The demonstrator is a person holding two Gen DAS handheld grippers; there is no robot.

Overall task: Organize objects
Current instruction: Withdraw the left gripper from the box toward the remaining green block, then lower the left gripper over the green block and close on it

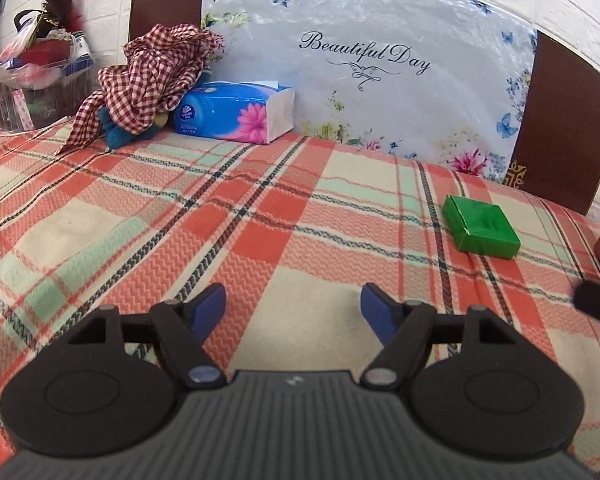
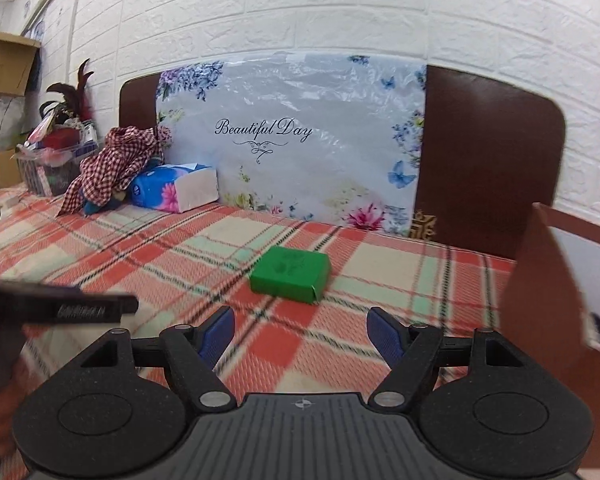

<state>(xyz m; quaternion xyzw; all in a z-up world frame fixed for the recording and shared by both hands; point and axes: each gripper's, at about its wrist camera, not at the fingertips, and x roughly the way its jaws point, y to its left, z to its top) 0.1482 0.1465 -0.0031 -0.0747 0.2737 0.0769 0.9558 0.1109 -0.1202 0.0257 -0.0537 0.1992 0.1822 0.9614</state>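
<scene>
A small green box (image 1: 481, 226) lies on the plaid bedspread (image 1: 260, 216), far right in the left wrist view. It sits just ahead of centre in the right wrist view (image 2: 290, 274). My left gripper (image 1: 293, 307) is open and empty above the bedspread, well left of the box. My right gripper (image 2: 301, 330) is open and empty, a short way in front of the box. A blue tissue pack (image 1: 236, 112) lies by the headboard at the back left, also seen in the right wrist view (image 2: 174, 188).
A red checked cloth (image 1: 152, 76) is heaped over a blue plush beside the tissue pack. A clear bin (image 1: 32, 92) of clutter stands at far left. A floral "Beautiful Day" pillow (image 1: 380, 64) leans on the brown headboard (image 2: 484, 160). A brown box flap (image 2: 556, 276) rises at right.
</scene>
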